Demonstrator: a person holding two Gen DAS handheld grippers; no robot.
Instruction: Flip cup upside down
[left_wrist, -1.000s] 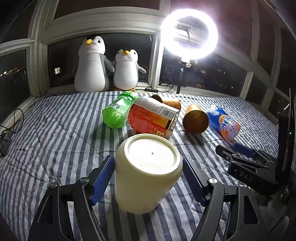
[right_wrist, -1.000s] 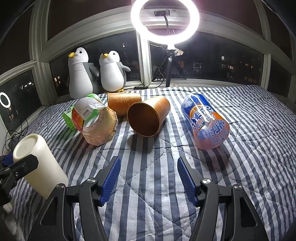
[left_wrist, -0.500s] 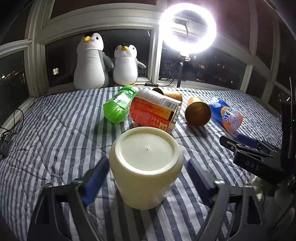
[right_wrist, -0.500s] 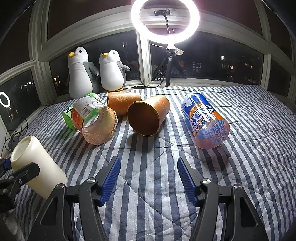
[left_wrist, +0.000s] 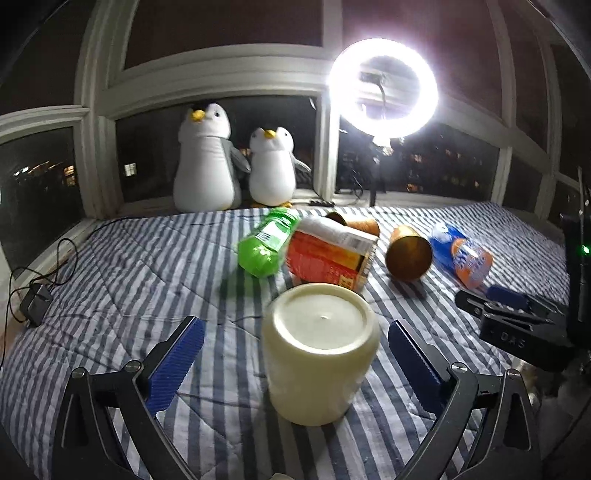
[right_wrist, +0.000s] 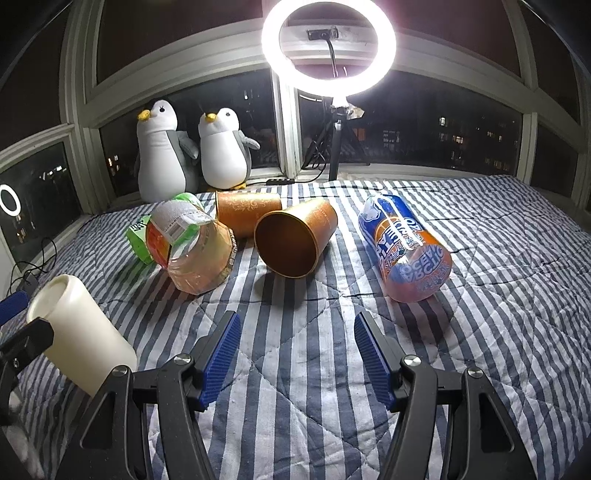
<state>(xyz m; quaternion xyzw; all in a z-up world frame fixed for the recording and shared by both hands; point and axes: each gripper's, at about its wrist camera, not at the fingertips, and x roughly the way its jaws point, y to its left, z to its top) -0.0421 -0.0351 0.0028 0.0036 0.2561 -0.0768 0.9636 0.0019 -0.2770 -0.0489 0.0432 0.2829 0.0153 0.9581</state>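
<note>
Cup, cream-coloured, stands base-up on the striped quilt between the blue pads of the left gripper, whose jaws stand wide apart with clear air on both sides of the cup; by that pose the flip looks done and the cup released, mouth down so it sits steady on soft bedding. In the right wrist view the same cup sits at 9 o'clock, beside the dark body of the left tool. Right gripper hovers low over bare quilt, its jaws also apart and holding nothing, probably kept aside so it does not crowd the working hand. Farther out at 12 o'clock lies the clutter: a green bottle, an orange-labelled jar, two gold cups on their sides and a blue-orange can, all well apart from the cup. Beyond them two plush penguins sit on the sill beside the ring light. Compared with a second ago, the left pads have spread from close beside the cup to well clear of it and the tool has drawn back a little; the right gripper and the clutter have not moved.
</note>
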